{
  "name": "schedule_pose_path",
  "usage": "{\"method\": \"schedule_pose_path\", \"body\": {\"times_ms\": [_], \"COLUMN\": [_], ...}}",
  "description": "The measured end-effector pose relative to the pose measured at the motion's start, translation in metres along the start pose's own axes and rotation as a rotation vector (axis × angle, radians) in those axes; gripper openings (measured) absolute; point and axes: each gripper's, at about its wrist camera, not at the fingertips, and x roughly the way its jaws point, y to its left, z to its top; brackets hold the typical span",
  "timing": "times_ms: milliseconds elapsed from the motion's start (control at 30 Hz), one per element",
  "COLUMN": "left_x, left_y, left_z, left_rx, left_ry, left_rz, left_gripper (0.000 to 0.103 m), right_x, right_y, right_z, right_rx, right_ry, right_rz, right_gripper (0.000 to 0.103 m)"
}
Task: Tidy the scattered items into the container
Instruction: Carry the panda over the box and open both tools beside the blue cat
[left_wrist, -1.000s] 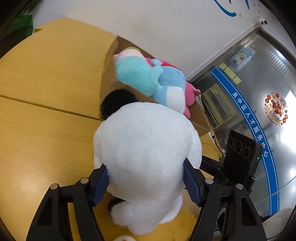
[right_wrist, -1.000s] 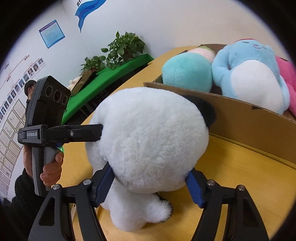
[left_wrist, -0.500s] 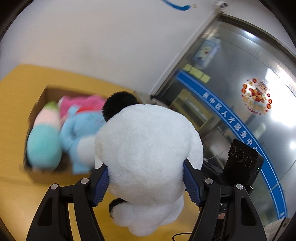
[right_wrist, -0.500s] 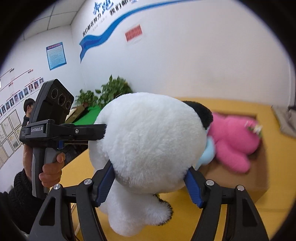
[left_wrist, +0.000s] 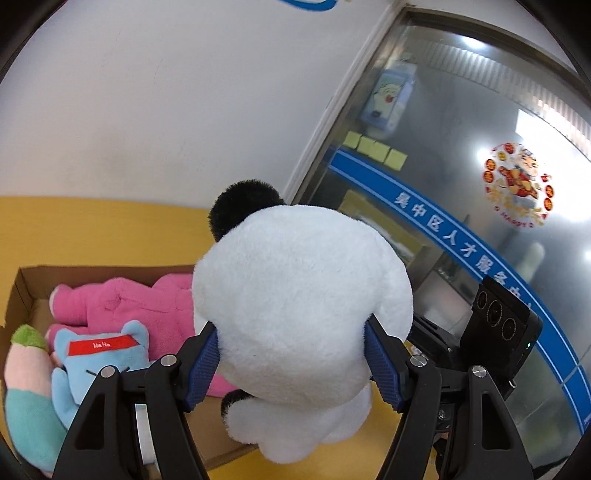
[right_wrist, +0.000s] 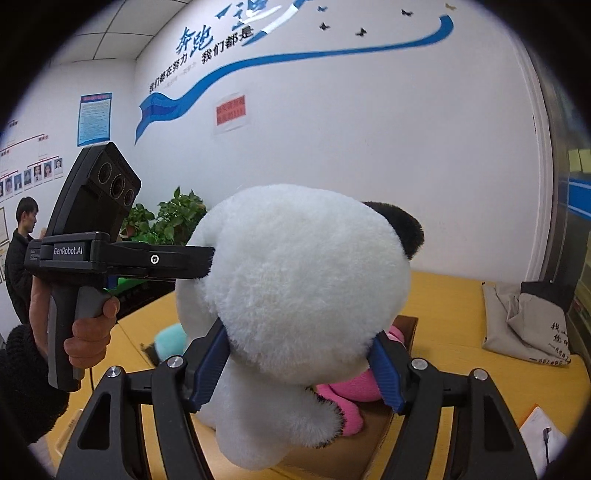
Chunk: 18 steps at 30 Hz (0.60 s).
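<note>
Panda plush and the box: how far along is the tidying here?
Done: a pink plush, a blue plush and a pastel plush already lie in the cardboard box. In hand: both the left gripper and right gripper clamp the panda plush above the box. Left: lowering and releasing it; other stray items are not visible.

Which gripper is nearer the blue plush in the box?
Left. The left gripper holds the panda just beside the blue plush; from the right gripper, the panda hides it.
</note>
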Motion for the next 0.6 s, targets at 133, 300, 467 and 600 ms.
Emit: {"method": "schedule_pose_path", "body": {"times_ms": [133,300,467,600], "left_x": [0.051,0.103,0.097,0.094], "left_y": [0.047,0.082,0.075,0.076], "left_z": [-0.02,-0.067,-0.082,-0.086], "left_rx": [-0.114,-0.154,-0.139,-0.13], "left_ry": [0.088,0.238,0.238,0.247], "left_rz": [0.037,0.143,0.119,0.112], "left_gripper": [0.076,0.074,0.074,0.074], "right_x": [0.046,0.115,0.109,0.074], "right_y": [-0.028,-0.045,-0.038,-0.043], "right_z": [-0.035,-0.098,-0.116,-0.075], "right_rx": [0.024,0.027,0.005,0.018], "right_ry": [0.045,0.25,0.317,0.179], "right_rz": [0.026,0.003,0.02,-0.018], "right_gripper": [0.069,0.07,0.069,0.069]}}
